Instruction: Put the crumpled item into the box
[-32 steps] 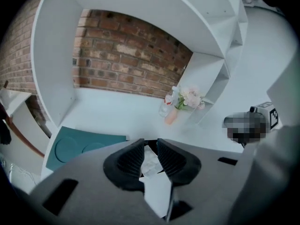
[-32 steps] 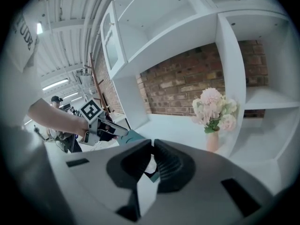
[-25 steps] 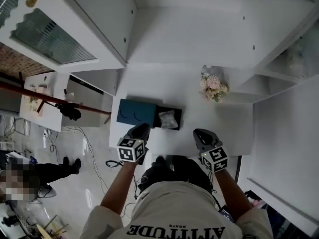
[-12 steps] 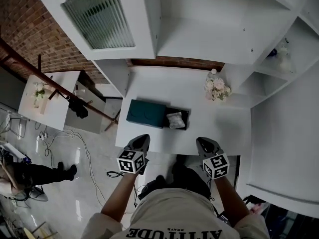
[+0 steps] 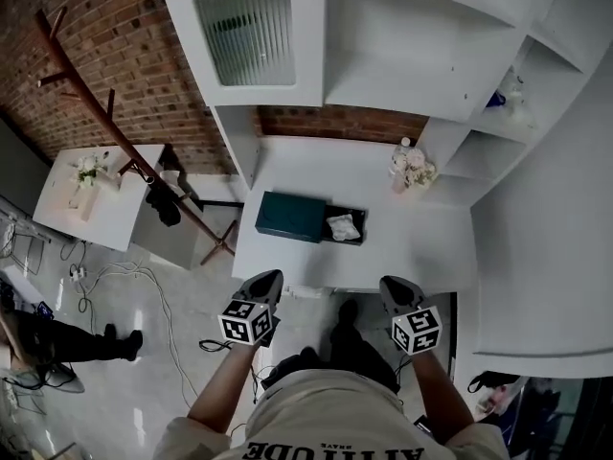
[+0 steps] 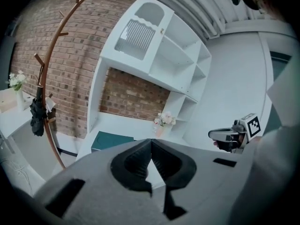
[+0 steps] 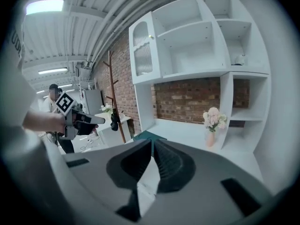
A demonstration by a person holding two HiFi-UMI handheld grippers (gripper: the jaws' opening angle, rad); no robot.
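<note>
Head view: high above the person, facing steeply down onto the white bench (image 5: 421, 247) from well back.

Left gripper view: rides close behind the left tongs (image 6: 151, 141), facing forward toward the shelf unit (image 6: 173, 46).

Right gripper view: likewise behind the right tongs (image 7: 152, 142).

Shared by all three views — bench, teal box (image 5: 290, 217), flower vase (image 5: 412, 168). Each gripper view also catches the opposite tongs.

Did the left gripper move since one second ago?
Yes. The left gripper drew back toward the person: then it was at the teal box, now it is off the desk.

Flower vase (image 5: 414, 169), coat rack (image 5: 117, 134), brick wall (image 5: 101, 51)
</note>
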